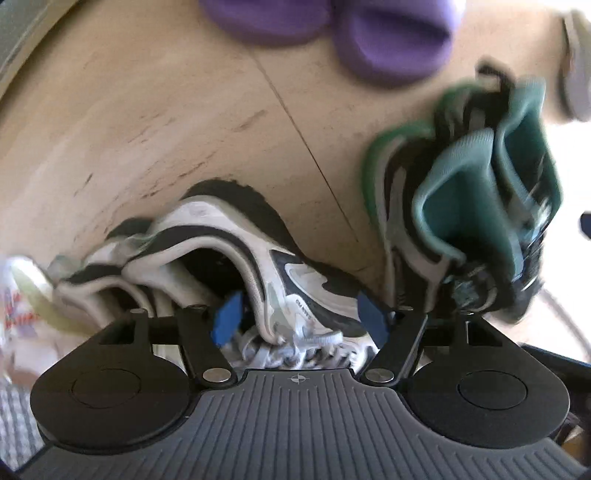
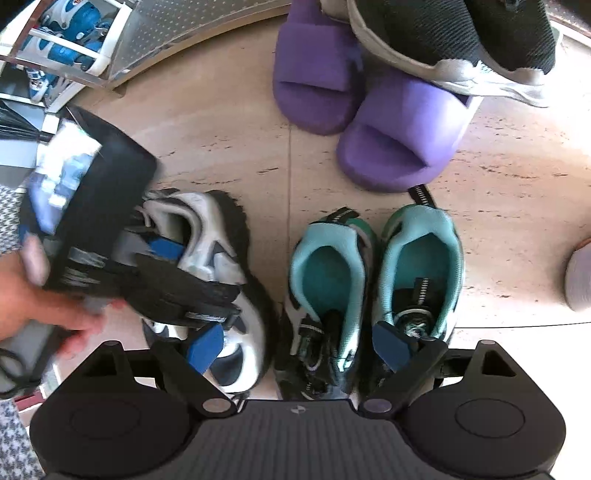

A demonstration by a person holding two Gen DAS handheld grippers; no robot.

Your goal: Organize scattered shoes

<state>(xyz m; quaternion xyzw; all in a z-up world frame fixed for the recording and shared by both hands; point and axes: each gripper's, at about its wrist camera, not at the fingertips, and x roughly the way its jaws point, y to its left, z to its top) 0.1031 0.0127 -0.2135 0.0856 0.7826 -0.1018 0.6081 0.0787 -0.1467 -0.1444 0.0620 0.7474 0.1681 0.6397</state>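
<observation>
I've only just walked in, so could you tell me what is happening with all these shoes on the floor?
A person with a gripper in each hand is tidying shoes on the tiled floor. The left gripper straddles the side wall of a white and black sneaker, which lies beside the teal sneakers. The right gripper hangs open over that teal pair, which sits side by side. Beyond them, two purple slippers lie together, a dark sneaker overlapping one.
</observation>
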